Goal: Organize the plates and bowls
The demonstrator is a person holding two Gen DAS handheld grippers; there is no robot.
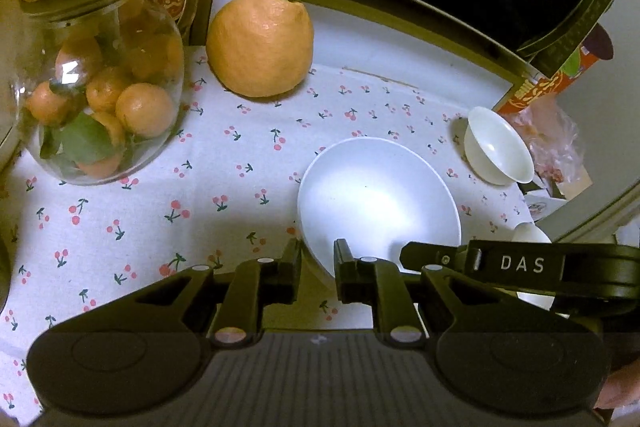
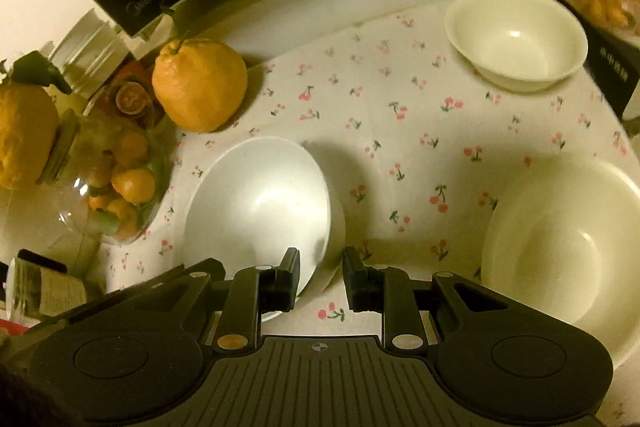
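Both grippers had the white bowl (image 1: 376, 203) by its near rim: left gripper (image 1: 318, 269) jaws clamped on it, right gripper (image 2: 320, 277) too. It sat on the cherry-print counter (image 1: 224, 167) near a big orange (image 1: 260, 43).

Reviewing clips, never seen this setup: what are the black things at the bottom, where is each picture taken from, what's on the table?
No robot here: these are hand-held two-finger grippers, each carrying a fisheye camera that looks along its fingers. One picture comes from the left gripper, the other from the right gripper. On the cherry-print cloth stand a white bowl, a small bowl, a large cream bowl, a big citrus fruit and a glass jar of small oranges. The left gripper pinches the white bowl's rim. The right gripper straddles the rim too, but its grip is unclear.
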